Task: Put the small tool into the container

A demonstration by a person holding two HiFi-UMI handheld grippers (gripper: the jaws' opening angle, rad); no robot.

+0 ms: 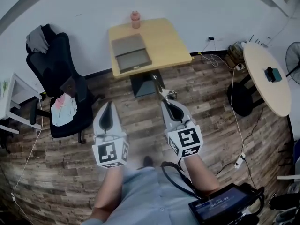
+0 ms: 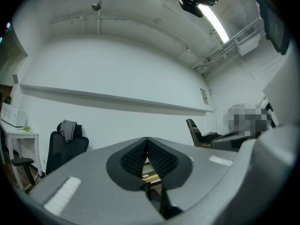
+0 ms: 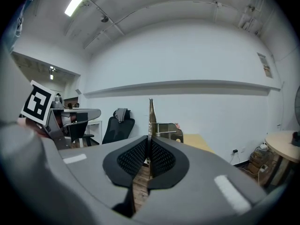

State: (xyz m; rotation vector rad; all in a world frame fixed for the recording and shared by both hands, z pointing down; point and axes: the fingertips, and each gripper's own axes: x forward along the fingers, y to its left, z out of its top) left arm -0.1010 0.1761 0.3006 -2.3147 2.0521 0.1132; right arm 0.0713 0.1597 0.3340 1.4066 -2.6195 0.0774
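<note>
My right gripper is shut on a small metal tool, a thin blade with a side piece that sticks out ahead of the pads. In the right gripper view the tool rises from between the closed pads of the right gripper. A grey, shallow container lies on a yellow table ahead of both grippers, some way off across the wooden floor. The left gripper is held level beside the right one, pads together with nothing between them. The left gripper also looks shut in its own view.
A pink bottle stands at the yellow table's far edge. A black office chair with clothes on it is at the left. A round table and cables are at the right. A white desk sits at the far left.
</note>
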